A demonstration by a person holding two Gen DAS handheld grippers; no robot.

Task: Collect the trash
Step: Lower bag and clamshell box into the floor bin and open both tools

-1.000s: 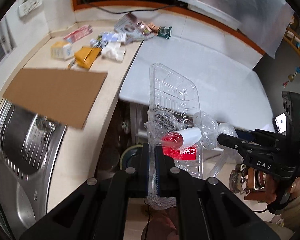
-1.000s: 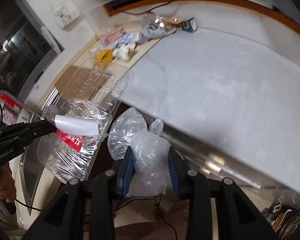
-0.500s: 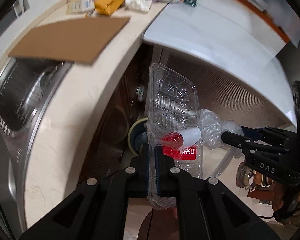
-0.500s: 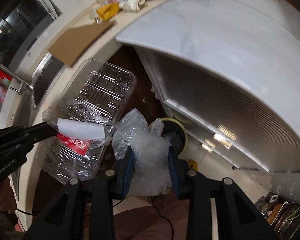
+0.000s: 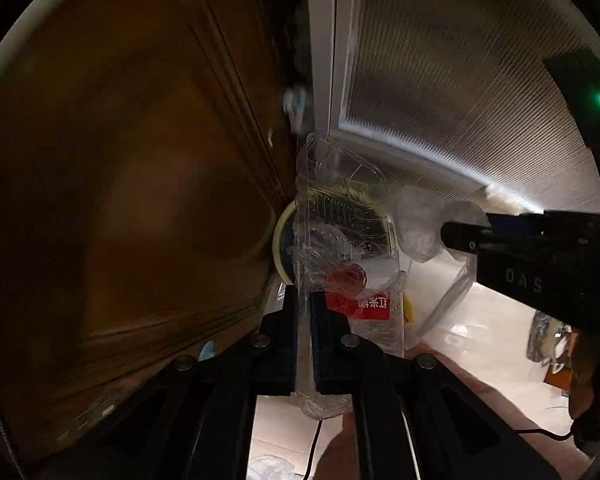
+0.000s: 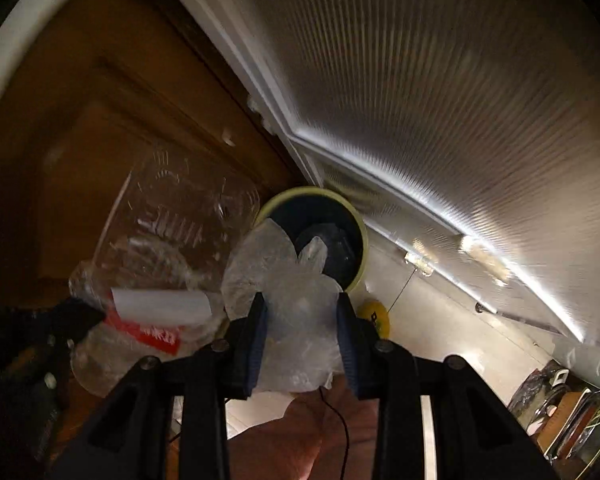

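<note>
My left gripper [image 5: 305, 308] is shut on the edge of a clear plastic food tray [image 5: 340, 216] with crumpled film and a red and white label [image 5: 358, 300]. The tray also shows in the right wrist view [image 6: 172, 216], at the left. My right gripper [image 6: 300, 320] is shut on a crumpled clear plastic bag [image 6: 296, 300], which shows in the left wrist view [image 5: 416, 220] too. Both hang low, just above a round bin with a pale yellow-green rim [image 6: 364, 236] on the floor; in the left wrist view the bin [image 5: 278, 240] is mostly hidden behind the tray.
A brown wooden cabinet door [image 6: 100, 120] stands at the left and a ribbed translucent panel [image 6: 440, 80] at the right, meeting behind the bin. A small yellow object [image 6: 374, 316] lies on the pale floor [image 5: 480, 332] beside the bin. Clutter sits at the far right [image 6: 560, 412].
Both grippers have dropped from countertop height to near the floor with their loads. The counter, cardboard and sink have left view; the bin is now close in front.
</note>
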